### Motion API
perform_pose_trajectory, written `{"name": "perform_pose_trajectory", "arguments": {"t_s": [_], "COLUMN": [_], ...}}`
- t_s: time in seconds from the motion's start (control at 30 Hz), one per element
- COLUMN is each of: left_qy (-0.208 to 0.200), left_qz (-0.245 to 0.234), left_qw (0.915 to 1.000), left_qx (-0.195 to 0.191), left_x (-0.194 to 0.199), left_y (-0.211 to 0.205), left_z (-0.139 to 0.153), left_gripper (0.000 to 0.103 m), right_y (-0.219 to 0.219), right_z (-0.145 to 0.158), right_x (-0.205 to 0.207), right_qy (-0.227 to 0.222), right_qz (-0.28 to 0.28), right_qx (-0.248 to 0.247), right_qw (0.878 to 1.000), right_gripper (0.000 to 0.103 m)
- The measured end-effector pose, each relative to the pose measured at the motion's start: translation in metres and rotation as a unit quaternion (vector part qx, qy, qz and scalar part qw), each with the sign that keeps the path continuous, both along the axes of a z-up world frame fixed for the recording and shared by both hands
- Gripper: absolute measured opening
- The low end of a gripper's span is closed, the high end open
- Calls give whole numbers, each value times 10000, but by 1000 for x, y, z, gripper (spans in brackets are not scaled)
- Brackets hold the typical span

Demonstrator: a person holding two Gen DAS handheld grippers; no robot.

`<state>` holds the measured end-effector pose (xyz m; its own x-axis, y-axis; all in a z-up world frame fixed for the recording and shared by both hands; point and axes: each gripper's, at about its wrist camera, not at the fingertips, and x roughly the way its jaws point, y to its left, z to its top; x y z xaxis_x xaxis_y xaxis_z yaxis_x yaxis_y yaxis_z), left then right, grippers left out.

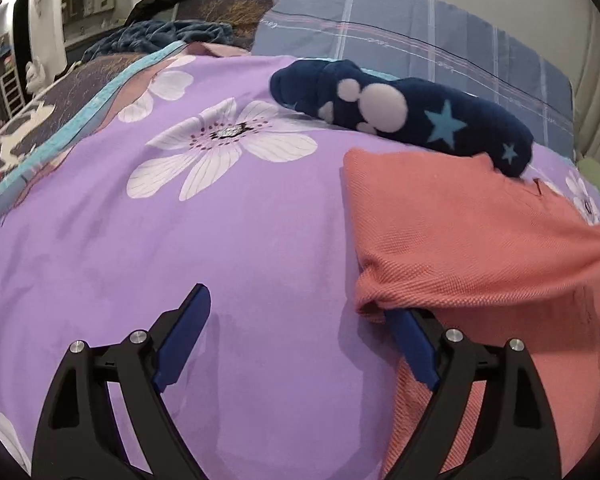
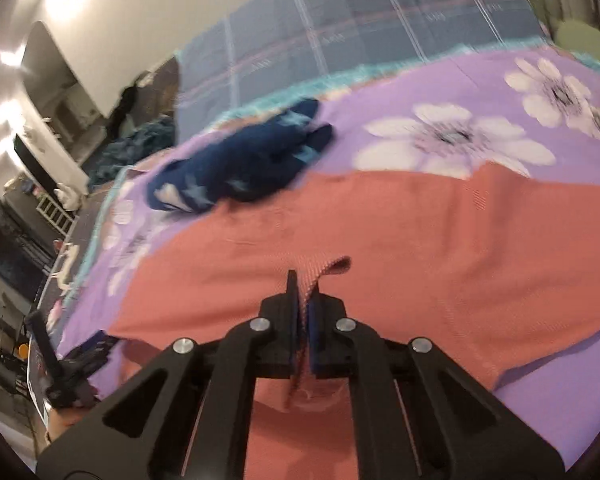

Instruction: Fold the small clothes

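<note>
A salmon-pink knit garment (image 1: 468,236) lies spread on the purple floral bedspread (image 1: 220,240). My left gripper (image 1: 296,304) stands open and wide at the garment's near left corner. Its right finger (image 1: 414,352) is tucked under the cloth's edge, and its left finger (image 1: 184,328) hovers over bare bedspread. In the right wrist view my right gripper (image 2: 303,285) is shut on a pinched-up fold of the salmon garment (image 2: 400,232). A small flap of cloth sticks out past the tips. A navy garment with stars and white dots (image 1: 404,116) lies bunched just beyond the pink one, also seen as the navy garment (image 2: 240,168).
A blue plaid quilt (image 1: 420,36) lies along the back by the wall. A dark blue blanket (image 1: 160,36) is heaped at the back left. The bed's left edge (image 2: 80,264) drops off toward room furniture.
</note>
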<state>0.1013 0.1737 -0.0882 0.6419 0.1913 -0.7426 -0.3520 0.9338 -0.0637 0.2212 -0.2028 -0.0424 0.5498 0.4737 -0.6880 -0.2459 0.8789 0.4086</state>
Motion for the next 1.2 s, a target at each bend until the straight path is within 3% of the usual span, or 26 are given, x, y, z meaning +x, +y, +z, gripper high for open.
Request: {"name": "perform_pose_trajectory", "arguments": {"t_s": [0.13, 0.33, 0.4, 0.5, 0.57, 0.63, 0.7, 0.77, 0.83, 0.9, 1.0, 1.07, 1.2], "left_qy": [105, -42, -98, -115, -172, -62, 14, 12, 63, 104, 90, 65, -98], "left_qz": [-231, -640, -731, -847, -931, -897, -895, -877, -810, -774, -793, -842, -921], "left_qw": [9992, 9978, 9971, 9962, 9955, 9960, 9960, 9961, 9967, 9969, 9966, 9962, 9957], "left_qx": [321, 140, 210, 193, 0, -25, -5, -25, -12, 65, 185, 203, 42], "left_x": [-2, -21, -23, -17, -12, -6, -5, -6, -5, -5, -9, -14, -19], "left_y": [-16, -18, -21, -22, -21, -21, -23, -22, -21, -23, -25, -24, -21], "left_z": [2, 12, 14, 15, 12, 6, 1, 0, -2, -3, -1, 1, 7], "left_gripper": [88, 87, 74, 64, 64, 64, 64, 65, 66, 66, 66, 66, 62], "right_y": [-12, -26, -26, -18, -10, 0, 9, 12, 12, 8, -5, -18, -24], "right_z": [-31, -33, -31, -34, -41, -47, -35, -15, -11, -20, -43, -43, -25], "right_x": [6, -8, -11, -7, 4, 13, 10, -1, -1, 10, 27, 20, -3], "right_qy": [346, 418, 387, 397, 549, 661, 379, -245, -462, -384, 83, 96, -178], "right_qz": [-312, -160, -72, -26, 45, 82, 129, 33, -72, -242, -314, -417, -330], "right_qx": [-158, 101, 70, 83, 219, 158, -17, -312, -564, -805, -704, -318, -214], "right_qw": [9988, 9989, 9992, 9992, 9982, 9977, 9992, 9992, 9973, 9957, 9970, 9986, 9991], "right_gripper": [22, 34, 40, 45, 43, 4, 4, 4, 4, 5, 9, 11, 13]}}
